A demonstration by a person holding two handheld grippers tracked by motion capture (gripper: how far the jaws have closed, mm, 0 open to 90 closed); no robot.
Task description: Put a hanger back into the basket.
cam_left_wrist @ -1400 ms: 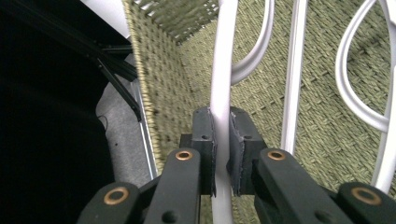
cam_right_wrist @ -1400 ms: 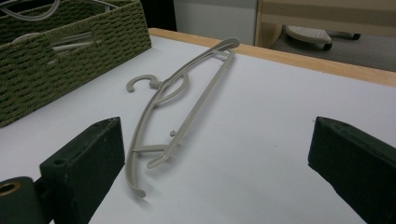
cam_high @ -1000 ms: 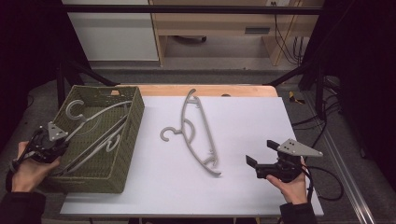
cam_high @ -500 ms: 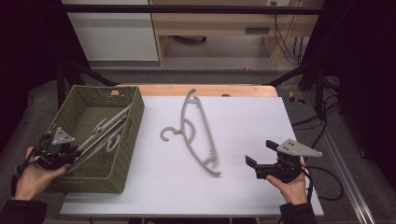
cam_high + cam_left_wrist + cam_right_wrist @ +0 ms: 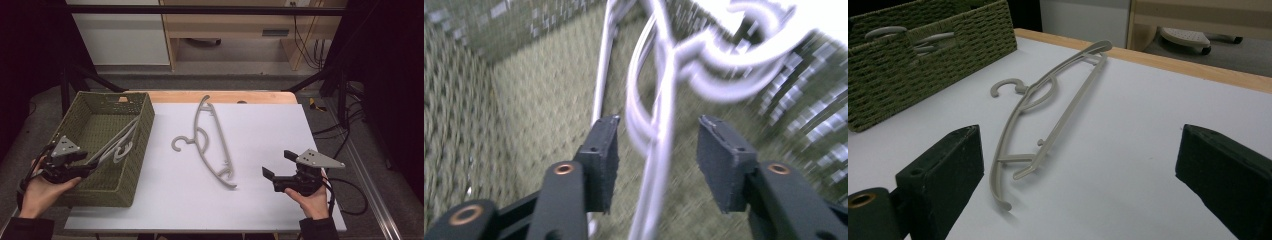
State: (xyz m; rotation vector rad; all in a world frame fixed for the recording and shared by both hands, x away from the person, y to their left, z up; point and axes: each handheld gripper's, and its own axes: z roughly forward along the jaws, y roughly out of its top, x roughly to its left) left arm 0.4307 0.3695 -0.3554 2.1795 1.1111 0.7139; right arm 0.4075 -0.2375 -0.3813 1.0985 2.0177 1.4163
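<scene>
A grey plastic hanger [image 5: 210, 142] lies flat on the white table top, its hook towards the basket; the right gripper view shows this hanger [image 5: 1048, 110] ahead of the jaws. My right gripper [image 5: 278, 164] rests open at the table's front right, well short of it, jaws wide apart [image 5: 1078, 170]. More grey hanger [image 5: 117, 142] leans inside the green woven basket [image 5: 145, 130]. My left gripper [image 5: 82, 167] sits at the basket's front left corner. Its jaws are open [image 5: 658, 145] with the blurred hanger bars [image 5: 659, 100] passing between them, not clamped.
The basket [image 5: 923, 65] stands along the table's left edge. A wooden strip [image 5: 220, 97] runs along the far edge. Behind it stand a black frame bar [image 5: 200, 10] and a wooden bench. Cables hang at the right.
The left gripper has shifted right and slightly down along the basket's front. The hanger in the basket has dropped lower, its hook no longer raised. The right gripper has stayed still.
</scene>
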